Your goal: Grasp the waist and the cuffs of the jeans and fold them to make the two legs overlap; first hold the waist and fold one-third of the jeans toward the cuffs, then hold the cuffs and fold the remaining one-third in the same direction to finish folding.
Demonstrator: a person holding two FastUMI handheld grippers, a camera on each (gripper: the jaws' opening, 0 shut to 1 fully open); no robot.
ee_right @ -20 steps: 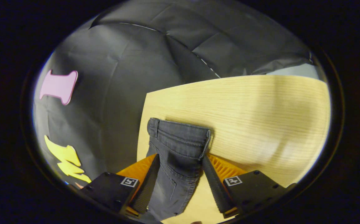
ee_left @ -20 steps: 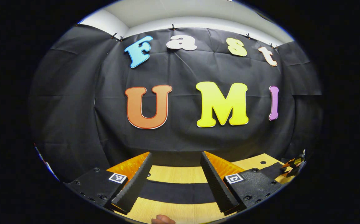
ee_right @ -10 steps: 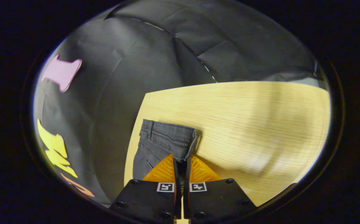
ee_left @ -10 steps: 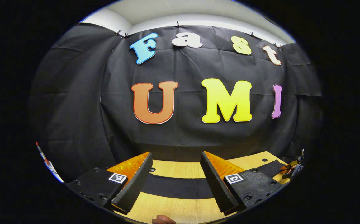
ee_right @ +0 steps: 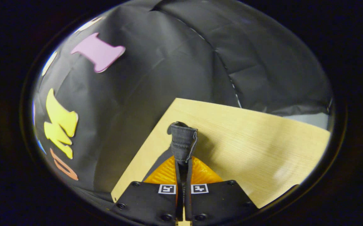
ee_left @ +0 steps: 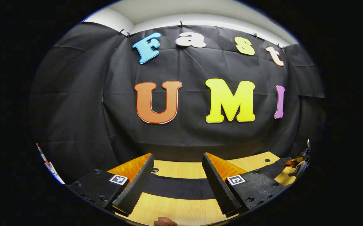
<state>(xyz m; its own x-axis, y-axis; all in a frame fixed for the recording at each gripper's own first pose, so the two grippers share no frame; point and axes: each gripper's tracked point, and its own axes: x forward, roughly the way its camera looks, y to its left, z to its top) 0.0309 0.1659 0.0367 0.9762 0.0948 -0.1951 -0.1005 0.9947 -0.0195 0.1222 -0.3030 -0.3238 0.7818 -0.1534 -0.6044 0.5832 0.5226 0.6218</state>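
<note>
In the left gripper view the dark jeans point(ee_left: 178, 187) lie as a flat band across the wooden table point(ee_left: 175, 212). My left gripper point(ee_left: 177, 158) hangs open over them, one finger on each side of the band, holding nothing. At the far right of that view the jeans run toward the other gripper point(ee_left: 297, 162). In the right gripper view my right gripper point(ee_right: 183, 161) is shut on the grey waistband point(ee_right: 183, 141), which stands bunched and raised off the table point(ee_right: 257, 144). The rest of the jeans is hidden behind the gripper body.
The table's far edge meets the black cloth wall point(ee_left: 184, 138). Small round holes point(ee_left: 155, 170) mark the tabletop. A fingertip point(ee_left: 165, 222) shows at the bottom of the left gripper view. Bare wood lies to the right of the waistband in the right gripper view.
The right gripper closed on the waistband, then lifted and turned it, so the flat waistband now stands narrow and bunched. The left gripper stayed open and barely shifted.
</note>
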